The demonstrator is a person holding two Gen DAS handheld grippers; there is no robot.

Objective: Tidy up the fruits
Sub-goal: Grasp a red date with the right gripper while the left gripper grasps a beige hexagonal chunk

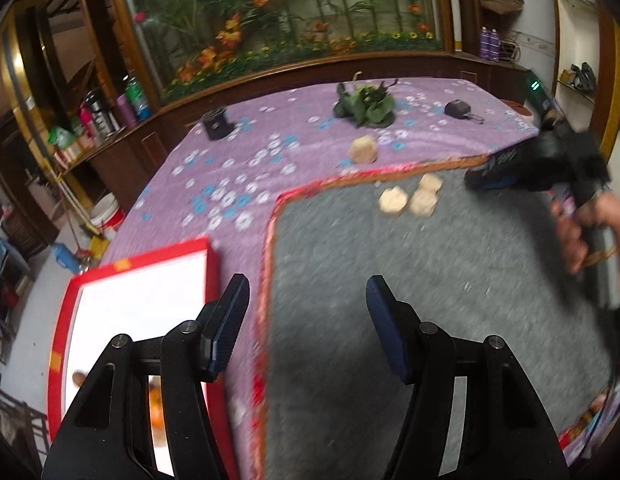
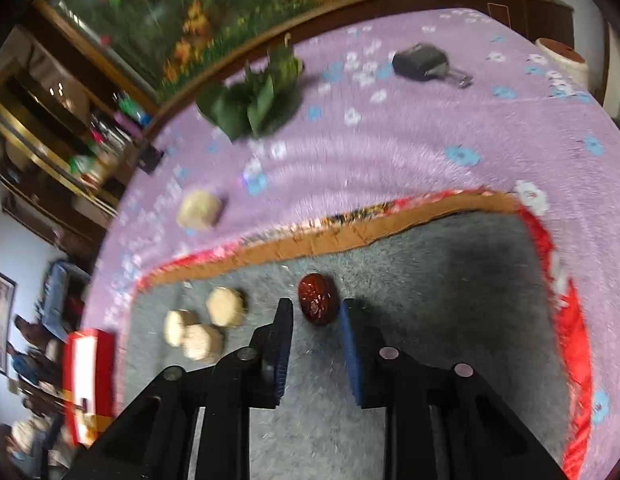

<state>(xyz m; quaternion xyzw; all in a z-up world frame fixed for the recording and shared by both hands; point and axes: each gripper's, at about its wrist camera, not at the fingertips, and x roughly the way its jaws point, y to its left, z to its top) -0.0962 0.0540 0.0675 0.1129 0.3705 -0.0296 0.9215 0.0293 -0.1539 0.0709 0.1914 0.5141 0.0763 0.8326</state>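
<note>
– Purple flowered cloth [image 1: 269, 140] is seen spread over the whole table, and a glass case of artificial flowers is set behind it. What is laid on the cloth?

– A grey mat [image 1: 430, 280] with a red and orange border is laid at the near right, and a red-rimmed white tray [image 1: 141, 288] at the near left. An orange fruit [image 1: 155, 404] is glimpsed in the tray, behind the left gripper [image 1: 305, 292].

– How are that gripper's jaws held?

– They are spread wide above the mat's left border, and nothing is held between them.

– And the right gripper [image 2: 316, 304]?

– It is pointed down at the far part of the mat, gripped by a hand [image 1: 582, 232]. Its jaws are drawn in narrowly on a red date [image 2: 318, 296], which is clasped between the tips; actual contact is blurred.

– Where is the date placed?

– Near the mat's far border, just right of three beige pieces [image 2: 201, 328]. A fourth beige piece [image 2: 199, 210] is left on the cloth beyond the border, and a heap of green leaves [image 2: 253, 100] and a black object [image 2: 420, 62] are seen farther back.
</note>
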